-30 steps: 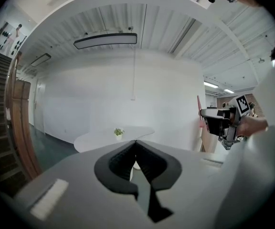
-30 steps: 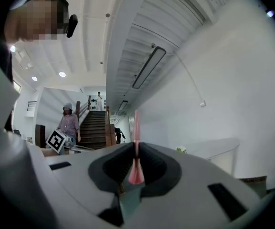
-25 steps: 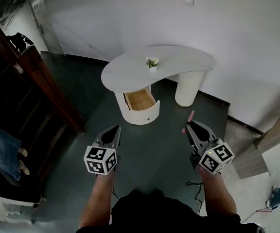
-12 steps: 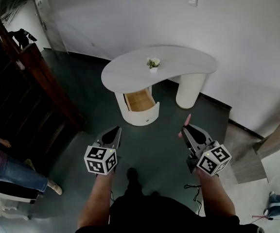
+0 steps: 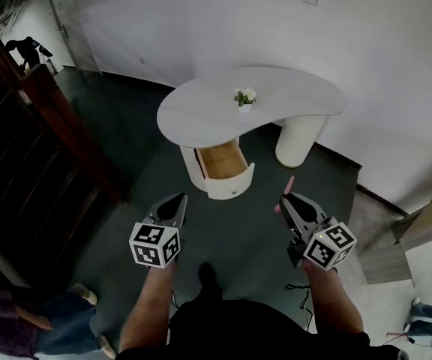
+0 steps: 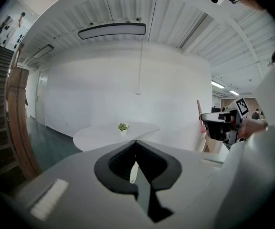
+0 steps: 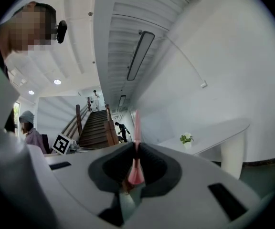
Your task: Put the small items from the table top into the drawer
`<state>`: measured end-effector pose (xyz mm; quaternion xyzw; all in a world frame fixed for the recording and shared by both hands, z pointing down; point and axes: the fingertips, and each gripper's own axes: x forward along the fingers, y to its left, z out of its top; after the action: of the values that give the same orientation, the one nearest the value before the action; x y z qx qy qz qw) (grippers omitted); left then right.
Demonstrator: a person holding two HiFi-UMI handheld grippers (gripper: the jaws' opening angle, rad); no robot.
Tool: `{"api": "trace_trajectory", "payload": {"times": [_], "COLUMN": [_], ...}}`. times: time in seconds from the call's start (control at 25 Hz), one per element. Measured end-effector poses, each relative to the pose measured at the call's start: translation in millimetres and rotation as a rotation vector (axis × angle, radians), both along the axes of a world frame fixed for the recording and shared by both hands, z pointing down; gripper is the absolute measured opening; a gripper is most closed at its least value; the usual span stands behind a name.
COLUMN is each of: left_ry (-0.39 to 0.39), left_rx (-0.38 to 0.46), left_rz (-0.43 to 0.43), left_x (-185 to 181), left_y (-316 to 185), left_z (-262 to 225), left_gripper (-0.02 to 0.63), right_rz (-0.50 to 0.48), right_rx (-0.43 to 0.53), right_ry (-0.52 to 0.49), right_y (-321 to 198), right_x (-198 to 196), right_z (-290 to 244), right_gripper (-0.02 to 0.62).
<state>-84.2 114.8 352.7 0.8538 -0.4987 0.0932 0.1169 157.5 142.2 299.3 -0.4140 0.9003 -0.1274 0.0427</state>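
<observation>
A white kidney-shaped table (image 5: pixel 201 111) stands ahead on the dark floor. A small potted plant (image 5: pixel 244 98) sits on its top. The wooden drawer (image 5: pixel 222 160) in the left pedestal is pulled open and looks empty. Both grippers hang well short of the table, above the floor. My left gripper (image 5: pixel 177 199) is shut with nothing between its jaws; its own view shows the table (image 6: pixel 104 135) and plant (image 6: pixel 123 127) far off. My right gripper (image 5: pixel 285 199) is shut on a thin pink stick (image 5: pixel 289 185), which pokes out past the tips (image 7: pixel 136 123).
A dark wooden staircase (image 5: pixel 43 126) runs along the left. A person (image 5: pixel 36 328) stands at the lower left. Wooden panels (image 5: pixel 418 223) lean at the right, by the white wall. A thin cable (image 5: pixel 300 285) lies on the floor near my feet.
The table and drawer have shifted slightly nearer and to the right in the head view. The person on the left has moved toward the bottom corner. Both grippers hold as before.
</observation>
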Motion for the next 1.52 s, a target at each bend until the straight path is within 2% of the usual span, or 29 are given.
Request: {"api": "trace_trajectory", "payload": {"times": [0.2, 0.4, 0.72, 1.08, 1.32, 1.52], "left_ry": [0.018, 0.055, 0.082, 0.064, 0.028, -0.027], "left_rx": [0.009, 0.027, 0.021, -0.032, -0.062, -0.044], "left_rz": [0.004, 0.003, 0.016, 0.06, 0.074, 0.093], "left_x": [-35, -82, -123, -102, -69, -26], "left_y": [-54, -100, -142, -183, -229, -277], "left_z": [-1, -9, -3, 23, 34, 30], "left_gripper": [0.011, 0.011, 0.011, 0.011, 0.011, 0.011], "right_rz": [0.004, 0.047, 0.031, 0.017, 0.007, -0.012], "right_rx": [-0.01, 0.002, -0.005, -0.071, -0.109, -0.127], "right_ry": [0.019, 0.044, 0.059, 0.031, -0.005, -0.027], "right_y": [-54, -110, -149, -195, -243, -296], "right_x": [-35, -65, -120, -123, -98, -68], "right_z": [-1, -15, -16, 18, 38, 53], "right_gripper": [0.054, 0.054, 0.054, 0.054, 0.054, 0.054]}}
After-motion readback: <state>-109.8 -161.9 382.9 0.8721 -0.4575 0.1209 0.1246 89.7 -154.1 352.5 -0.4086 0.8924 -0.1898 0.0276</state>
